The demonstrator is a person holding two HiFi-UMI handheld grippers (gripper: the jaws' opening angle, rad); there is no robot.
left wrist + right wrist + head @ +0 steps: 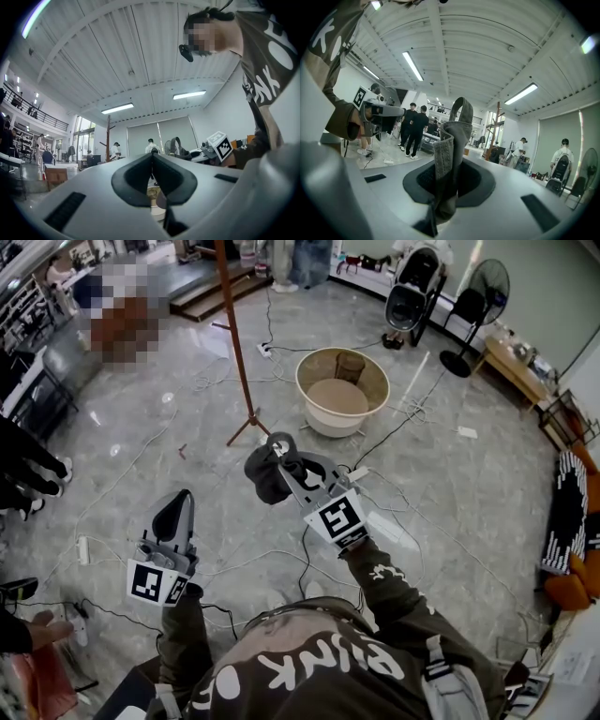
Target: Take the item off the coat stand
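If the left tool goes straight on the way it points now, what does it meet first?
Nothing near, it seems: the left tool points between the coat stand and the right tool. Depth is hard to judge.

Dark olive long-sleeved top [319, 667] worn by the person: large white block letters, upside down in the head view, read "PINK", then "O" and one further letter that cannot be made out. White sleeve print [380, 573]: illegible. Cubes on left gripper [178, 502] and right gripper [279, 446]: black-and-white square markers, patterns only, no characters.
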